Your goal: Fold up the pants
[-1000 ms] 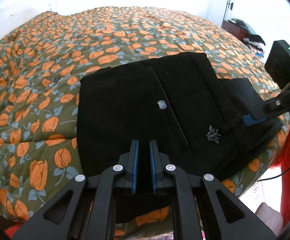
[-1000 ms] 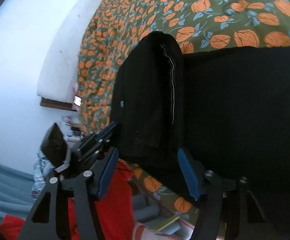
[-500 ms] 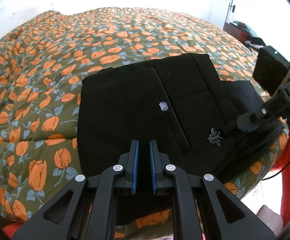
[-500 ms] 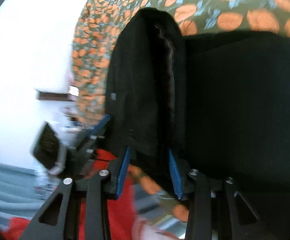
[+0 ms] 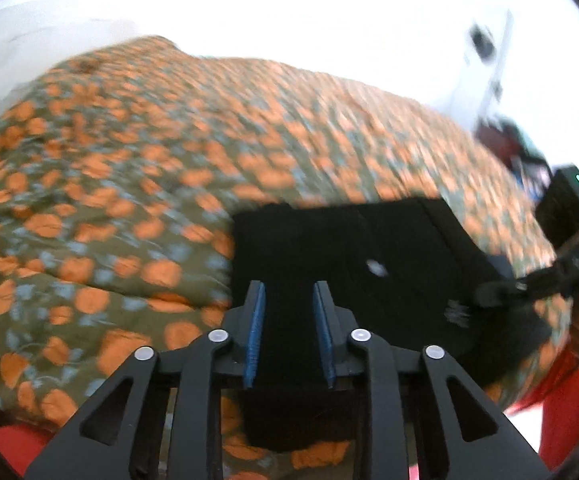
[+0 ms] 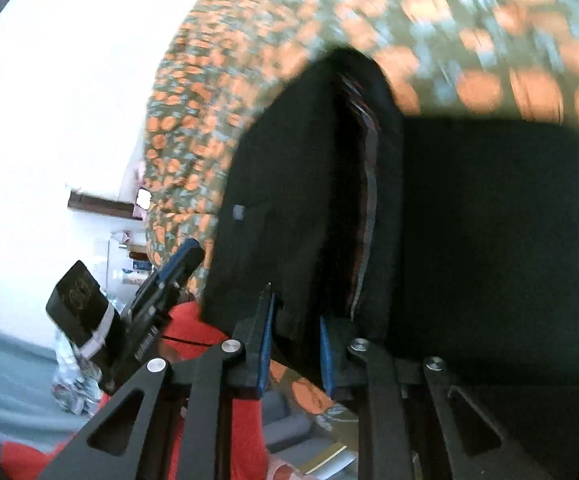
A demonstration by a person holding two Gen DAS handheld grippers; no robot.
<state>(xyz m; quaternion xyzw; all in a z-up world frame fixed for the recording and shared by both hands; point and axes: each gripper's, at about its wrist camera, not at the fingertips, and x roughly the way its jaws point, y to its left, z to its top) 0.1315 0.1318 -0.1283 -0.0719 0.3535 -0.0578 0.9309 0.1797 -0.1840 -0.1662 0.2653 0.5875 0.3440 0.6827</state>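
Black pants [image 5: 353, 256] folded on bed [image 5: 129, 184], near edge. Right gripper [image 6: 295, 340] just narrowed, pinching side fold. Left gripper [image 5: 289, 332] just opened, narrow gap, pads clear. Keep pinch firm; lift evenly, layers stacked.

Both wrist views close, angled down; share pants [image 5: 369, 248].

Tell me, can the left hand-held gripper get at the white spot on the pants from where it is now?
Probably yes. The left hand-held gripper hangs over the pants, jaws apart with no cloth pinched, and the white spot lies just ahead to its right, uncovered. Its jaws have just been opening.
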